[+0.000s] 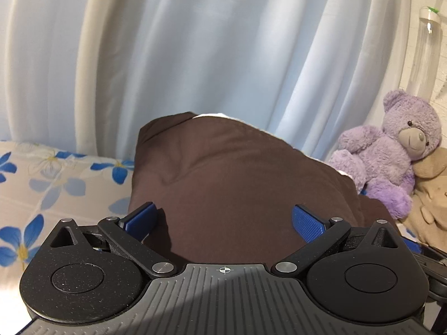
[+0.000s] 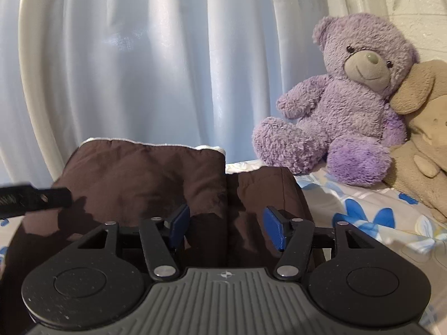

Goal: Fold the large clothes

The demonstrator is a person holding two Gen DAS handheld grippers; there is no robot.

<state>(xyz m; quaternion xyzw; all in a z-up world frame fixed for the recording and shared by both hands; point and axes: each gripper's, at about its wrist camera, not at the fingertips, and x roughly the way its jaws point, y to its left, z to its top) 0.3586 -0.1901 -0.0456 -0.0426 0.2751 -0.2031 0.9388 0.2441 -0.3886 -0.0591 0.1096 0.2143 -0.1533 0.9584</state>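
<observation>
On the floral bedsheet, the folded brown garment lies just ahead of both wide-open, empty claws.

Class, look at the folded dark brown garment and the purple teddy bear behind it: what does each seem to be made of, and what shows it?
Folded dark brown garment: apparently smooth woven fabric, matte with a slight sheen, padded-looking; a pale fleecy lining shows at its top edge.

Purple teddy bear: plush synthetic-looking pile, tufted all over; its muzzle looks shorter-napped and grey-beige.
</observation>
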